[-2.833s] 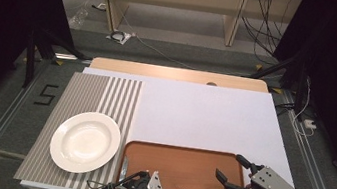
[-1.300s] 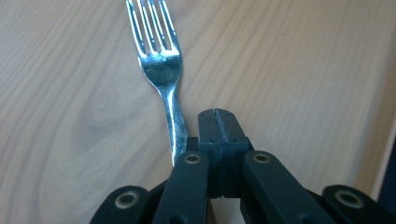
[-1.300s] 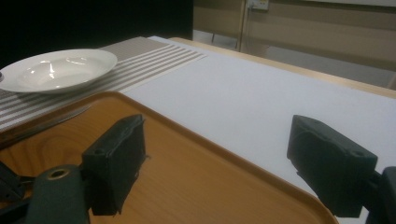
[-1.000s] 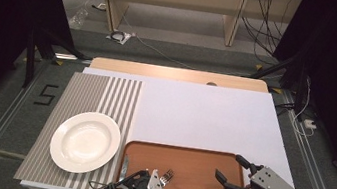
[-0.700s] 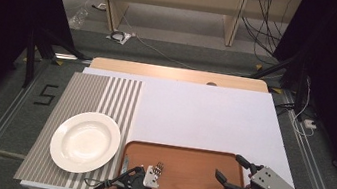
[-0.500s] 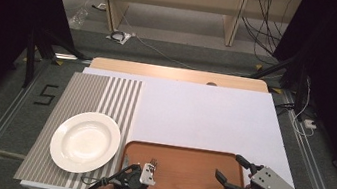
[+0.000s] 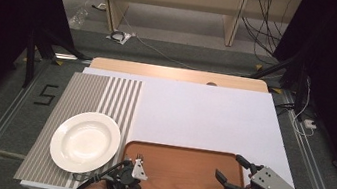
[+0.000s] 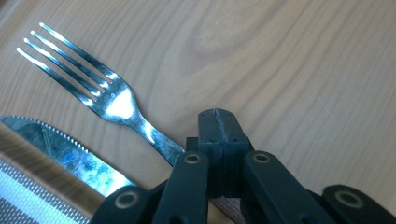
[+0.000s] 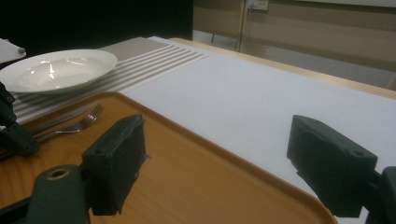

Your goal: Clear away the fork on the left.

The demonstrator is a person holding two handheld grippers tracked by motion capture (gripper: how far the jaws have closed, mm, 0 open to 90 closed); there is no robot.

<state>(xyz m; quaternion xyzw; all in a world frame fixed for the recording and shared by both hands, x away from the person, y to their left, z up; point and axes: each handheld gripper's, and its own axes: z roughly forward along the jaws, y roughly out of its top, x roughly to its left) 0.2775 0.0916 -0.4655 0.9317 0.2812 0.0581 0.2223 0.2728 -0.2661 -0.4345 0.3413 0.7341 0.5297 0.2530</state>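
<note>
A steel fork lies on the brown wooden tray, tines pointing away from me. A serrated knife lies next to it by the tray's left rim. My left gripper is shut, its jaws closed together, and the fork's handle runs under its left jaw. From above, this left gripper sits at the tray's near left corner with the fork poking out beyond it. My right gripper stands open over the tray's right end, nothing between its jaws. The right gripper view shows the fork and knife side by side.
A white plate rests on a grey striped placemat left of the tray. A white sheet covers the table beyond the tray. Shelving and cables stand past the table's far edge.
The fork has swung anticlockwise on the tray, from pointing right to pointing away, as my left gripper turned with it. The right gripper has stayed put.
</note>
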